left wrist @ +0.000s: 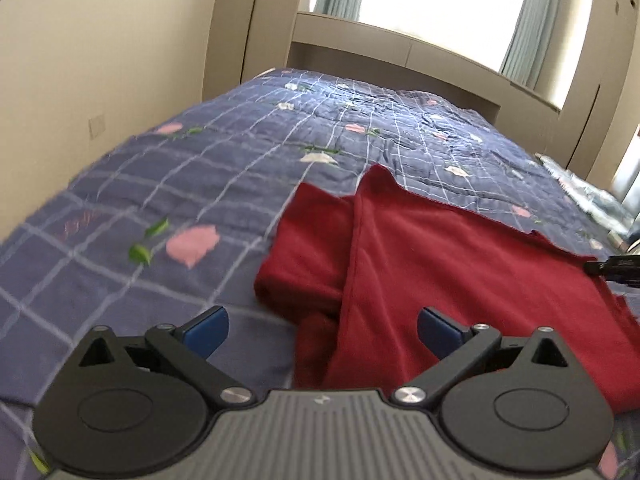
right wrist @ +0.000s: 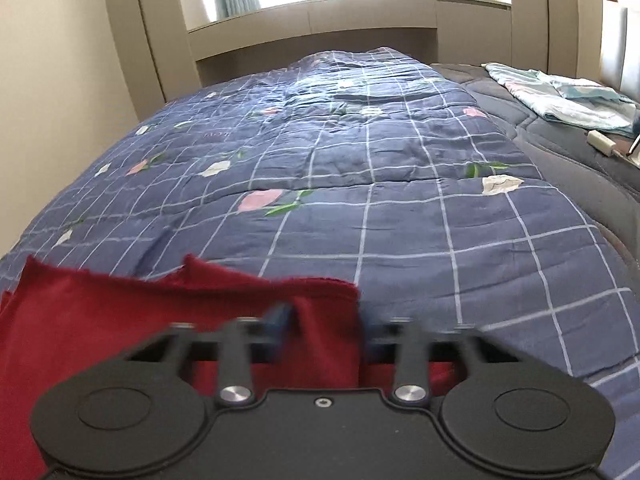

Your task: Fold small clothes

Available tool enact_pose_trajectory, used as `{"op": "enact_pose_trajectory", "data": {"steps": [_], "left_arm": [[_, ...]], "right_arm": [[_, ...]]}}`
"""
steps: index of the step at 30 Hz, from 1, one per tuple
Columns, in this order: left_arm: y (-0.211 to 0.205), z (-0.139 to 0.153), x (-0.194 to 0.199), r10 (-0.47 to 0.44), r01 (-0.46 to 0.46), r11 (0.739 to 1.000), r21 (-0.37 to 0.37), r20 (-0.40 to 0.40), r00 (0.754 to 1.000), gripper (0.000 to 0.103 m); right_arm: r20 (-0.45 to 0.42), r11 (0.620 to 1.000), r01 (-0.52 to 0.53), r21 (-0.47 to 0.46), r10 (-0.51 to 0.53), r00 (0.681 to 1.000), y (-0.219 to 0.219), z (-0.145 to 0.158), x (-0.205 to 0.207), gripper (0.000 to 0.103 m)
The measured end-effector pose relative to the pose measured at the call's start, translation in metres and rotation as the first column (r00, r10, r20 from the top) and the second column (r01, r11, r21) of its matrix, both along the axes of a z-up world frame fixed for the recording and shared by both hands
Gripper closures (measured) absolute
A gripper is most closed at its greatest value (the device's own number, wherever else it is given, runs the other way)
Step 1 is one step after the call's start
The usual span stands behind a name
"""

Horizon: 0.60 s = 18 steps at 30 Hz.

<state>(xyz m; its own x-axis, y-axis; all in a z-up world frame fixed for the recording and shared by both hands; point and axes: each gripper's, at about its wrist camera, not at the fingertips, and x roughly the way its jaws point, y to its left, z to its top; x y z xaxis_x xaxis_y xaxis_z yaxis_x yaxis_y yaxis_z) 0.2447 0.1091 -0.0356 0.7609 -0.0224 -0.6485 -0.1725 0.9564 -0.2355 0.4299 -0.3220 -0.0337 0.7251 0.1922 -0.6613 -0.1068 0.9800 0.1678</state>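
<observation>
On the bed's blue checked quilt (left wrist: 180, 184) lies a red garment (left wrist: 440, 264), partly folded, one flap overlapping another. Left gripper (left wrist: 322, 330): jaws spread wide and released, hovering above the garment's near edge, nothing between them. Right gripper (right wrist: 326, 322): blurred; its jaws appear narrowed around a corner of the red garment, though a firm grasp cannot be confirmed. Light blue bedding (right wrist: 560, 96) lies at the bed's far right.

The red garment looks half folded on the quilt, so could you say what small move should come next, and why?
Probably bring the open left claw onto the near edge of the red garment and grip; its pads are empty, while the right claw straddles the opposite corner.
</observation>
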Motion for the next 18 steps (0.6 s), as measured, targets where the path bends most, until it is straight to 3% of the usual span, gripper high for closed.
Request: {"op": "enact_pose_trajectory", "data": {"steps": [5, 10, 13, 15, 18], "left_arm": [[-0.001, -0.012, -0.011, -0.008, 0.009, 0.997, -0.075, 0.011, 1.0, 0.0], [-0.004, -0.025, -0.014, 0.015, -0.014, 0.997, -0.073, 0.013, 1.0, 0.0], [-0.009, -0.028, -0.016, 0.018, -0.017, 0.999, -0.05, 0.028, 0.999, 0.0], [-0.013, -0.031, -0.017, 0.013, -0.012, 1.0, -0.021, 0.037, 0.999, 0.0], [-0.02, -0.033, -0.019, 0.009, -0.011, 1.0, 0.021, 0.049, 0.999, 0.0]], "right_arm": [[0.102, 0.997, -0.027, -0.072, 0.034, 0.994, 0.014, 0.016, -0.003, 0.089], [0.057, 0.99, -0.03, -0.134, 0.038, 0.998, 0.021, 0.009, 0.01, 0.084], [0.066, 0.982, -0.014, -0.191, 0.027, 0.997, 0.024, 0.008, 0.005, 0.064], [0.086, 0.979, -0.016, -0.205, 0.034, 0.996, 0.028, 0.014, -0.002, 0.036], [0.121, 0.97, -0.042, -0.241, 0.073, 0.99, 0.043, 0.026, -0.015, 0.015]]}}
